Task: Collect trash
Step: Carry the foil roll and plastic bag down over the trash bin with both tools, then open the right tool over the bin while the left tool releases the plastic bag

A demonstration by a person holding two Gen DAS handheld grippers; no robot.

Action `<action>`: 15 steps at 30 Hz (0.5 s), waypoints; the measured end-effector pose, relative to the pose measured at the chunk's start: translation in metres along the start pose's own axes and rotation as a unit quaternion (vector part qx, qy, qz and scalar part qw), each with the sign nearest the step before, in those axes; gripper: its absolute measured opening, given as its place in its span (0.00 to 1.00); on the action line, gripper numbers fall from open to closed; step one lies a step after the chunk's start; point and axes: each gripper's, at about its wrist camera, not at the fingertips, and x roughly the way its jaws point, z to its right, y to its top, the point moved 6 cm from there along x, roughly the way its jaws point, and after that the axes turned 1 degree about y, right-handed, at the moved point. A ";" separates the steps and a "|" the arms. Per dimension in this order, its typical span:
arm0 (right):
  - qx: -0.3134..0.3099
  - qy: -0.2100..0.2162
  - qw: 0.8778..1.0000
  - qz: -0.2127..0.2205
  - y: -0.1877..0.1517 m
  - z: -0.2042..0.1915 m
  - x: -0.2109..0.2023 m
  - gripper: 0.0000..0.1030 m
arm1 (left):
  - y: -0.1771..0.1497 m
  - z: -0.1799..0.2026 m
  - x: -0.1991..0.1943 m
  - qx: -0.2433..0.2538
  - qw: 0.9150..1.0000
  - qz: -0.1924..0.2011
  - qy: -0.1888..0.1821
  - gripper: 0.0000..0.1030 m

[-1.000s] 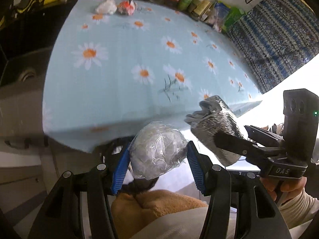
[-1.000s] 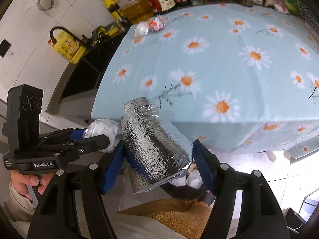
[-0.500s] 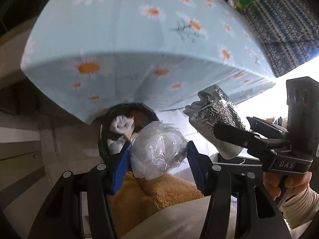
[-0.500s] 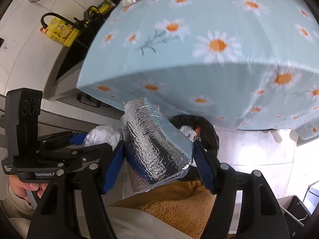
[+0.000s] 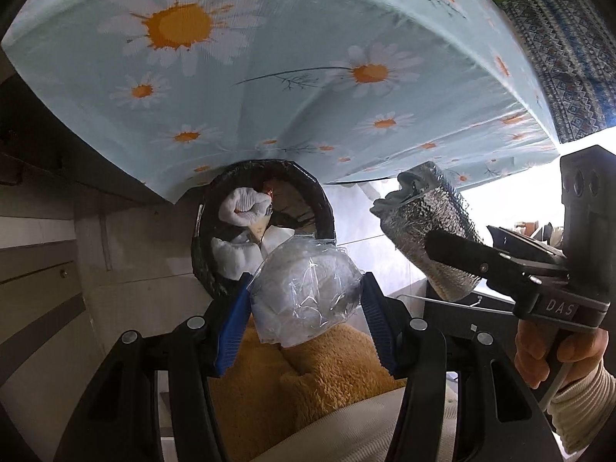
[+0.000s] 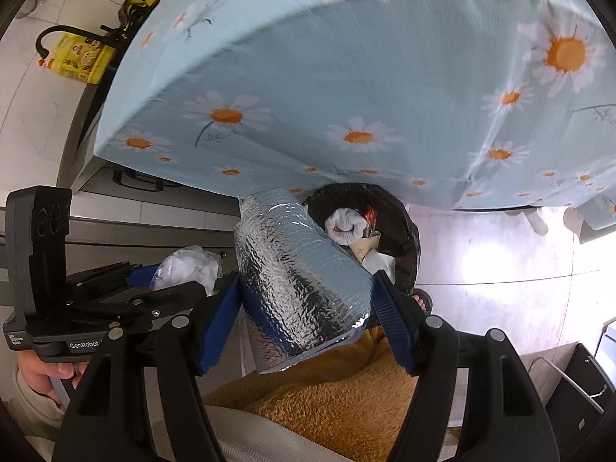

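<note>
My left gripper (image 5: 304,304) is shut on a crumpled clear plastic bag (image 5: 304,292), held just above and in front of the black-lined trash bin (image 5: 323,208). My right gripper (image 6: 308,300) is shut on a silver foil pouch (image 6: 296,273), beside the same bin (image 6: 408,227). The bin stands on the floor under the table edge and holds white tissue wads (image 5: 242,204) and a paper cone. Each gripper shows in the other's view: the right with the foil pouch (image 5: 435,231), the left with the plastic bag (image 6: 184,265).
The table with the blue daisy cloth (image 5: 308,57) overhangs the bin from above. A grey cabinet (image 5: 38,269) stands to the left. A yellow oil bottle (image 6: 81,61) sits on the counter. My orange-clad legs (image 6: 338,392) are below the grippers.
Both grippers have tilted and dropped from table height down toward the floor. The bin, hidden at first, now lies right ahead of both held items.
</note>
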 end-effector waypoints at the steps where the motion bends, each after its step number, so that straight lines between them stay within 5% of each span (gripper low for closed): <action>1: 0.001 0.000 1.000 -0.001 0.000 0.000 0.002 0.67 | 0.002 0.000 0.001 0.000 1.000 -0.002 -0.001 0.53; 5: 0.008 -0.003 1.000 -0.008 0.001 0.002 0.008 0.69 | 0.007 0.002 0.004 0.008 1.000 -0.009 0.005 0.54; 8: 0.008 -0.002 1.000 -0.011 0.003 0.001 0.009 0.72 | 0.009 0.004 0.006 0.013 1.000 -0.010 0.018 0.71; 15: 0.027 0.004 1.000 -0.006 0.010 0.006 0.006 0.77 | 0.013 -0.001 0.002 0.009 1.000 -0.009 0.017 0.71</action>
